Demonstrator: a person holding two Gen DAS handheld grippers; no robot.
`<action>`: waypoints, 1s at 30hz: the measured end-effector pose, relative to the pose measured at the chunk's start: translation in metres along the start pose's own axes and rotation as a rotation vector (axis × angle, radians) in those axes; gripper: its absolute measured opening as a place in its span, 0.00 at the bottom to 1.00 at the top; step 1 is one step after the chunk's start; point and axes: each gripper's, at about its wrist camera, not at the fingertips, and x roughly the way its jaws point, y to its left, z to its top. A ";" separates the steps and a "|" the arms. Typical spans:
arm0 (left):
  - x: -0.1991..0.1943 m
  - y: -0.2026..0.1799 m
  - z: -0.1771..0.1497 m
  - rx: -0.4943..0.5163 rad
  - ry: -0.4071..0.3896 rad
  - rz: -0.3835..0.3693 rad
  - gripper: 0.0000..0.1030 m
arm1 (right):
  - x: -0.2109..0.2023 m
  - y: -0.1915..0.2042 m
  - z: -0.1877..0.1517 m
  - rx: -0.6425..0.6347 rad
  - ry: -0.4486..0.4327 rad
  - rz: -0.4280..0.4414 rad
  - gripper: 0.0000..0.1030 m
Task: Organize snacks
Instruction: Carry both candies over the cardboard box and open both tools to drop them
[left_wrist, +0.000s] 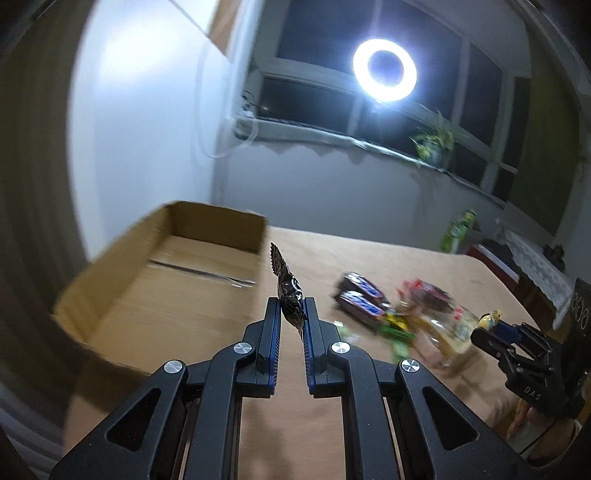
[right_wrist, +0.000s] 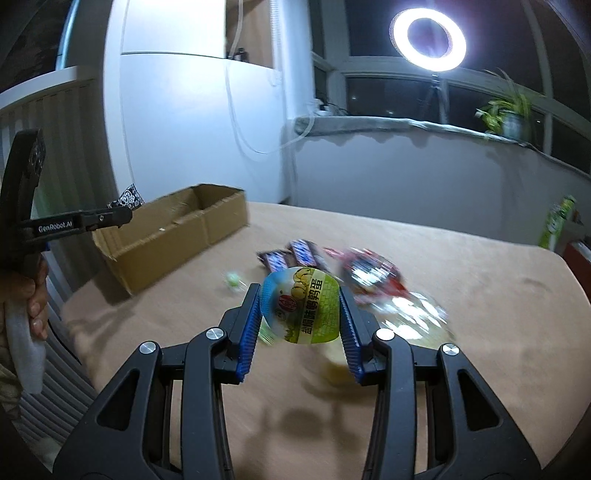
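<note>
My left gripper (left_wrist: 291, 306) is shut on a dark, crinkled candy wrapper (left_wrist: 289, 291), held above the table just right of an open cardboard box (left_wrist: 110, 295). In the right wrist view the same left gripper (right_wrist: 127, 212) hangs beside the box (right_wrist: 162, 243) with the wrapper (right_wrist: 130, 197) sticking out. My right gripper (right_wrist: 300, 306) is shut on an egg-shaped snack pack (right_wrist: 300, 306) with a green and blue label, lifted off the table. A pile of snacks (left_wrist: 406, 314) lies on the table: two brown chocolate bars (left_wrist: 360, 295), a red pack (right_wrist: 373, 277) and clear packs.
The tan table (right_wrist: 480, 295) runs to a rounded far edge. A small green candy (right_wrist: 232, 279) lies alone near the box. A ring light (right_wrist: 428, 35) shines by the window, with a plant (right_wrist: 506, 110) on the sill. A hand (right_wrist: 33, 295) holds the left gripper's handle.
</note>
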 end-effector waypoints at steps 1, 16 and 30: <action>-0.002 0.009 0.002 -0.007 -0.006 0.013 0.09 | 0.007 0.010 0.007 -0.008 -0.003 0.019 0.40; 0.028 0.100 -0.002 -0.119 0.055 0.089 0.14 | 0.142 0.166 0.087 -0.172 0.034 0.301 0.54; 0.022 0.105 -0.010 -0.131 0.018 0.106 0.69 | 0.147 0.160 0.049 -0.248 0.152 0.206 0.67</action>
